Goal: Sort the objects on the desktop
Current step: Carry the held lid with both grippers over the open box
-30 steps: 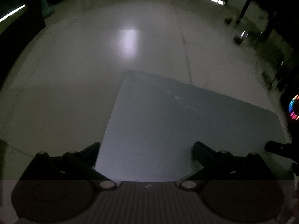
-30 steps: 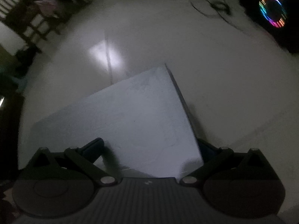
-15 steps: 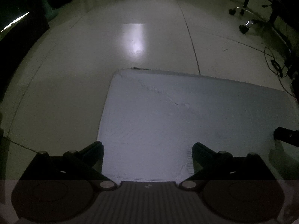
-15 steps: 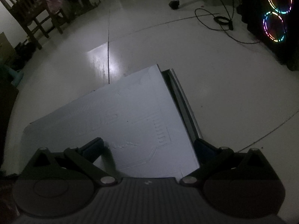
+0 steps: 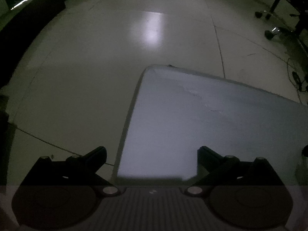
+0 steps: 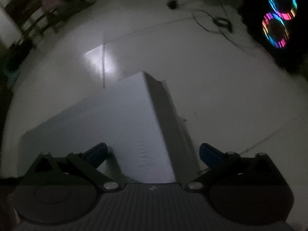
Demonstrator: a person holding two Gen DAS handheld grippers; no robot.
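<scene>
Only the left wrist view shows 1 thin cable crossing the floor beside the left gripper — spread wide over 1 pale board — while the right view adds 2 rainbow rings beyond the right gripper, equally wide, empty.

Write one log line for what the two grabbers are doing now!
left gripper: open | right gripper: open | pale board: below both, ungrasped
</scene>
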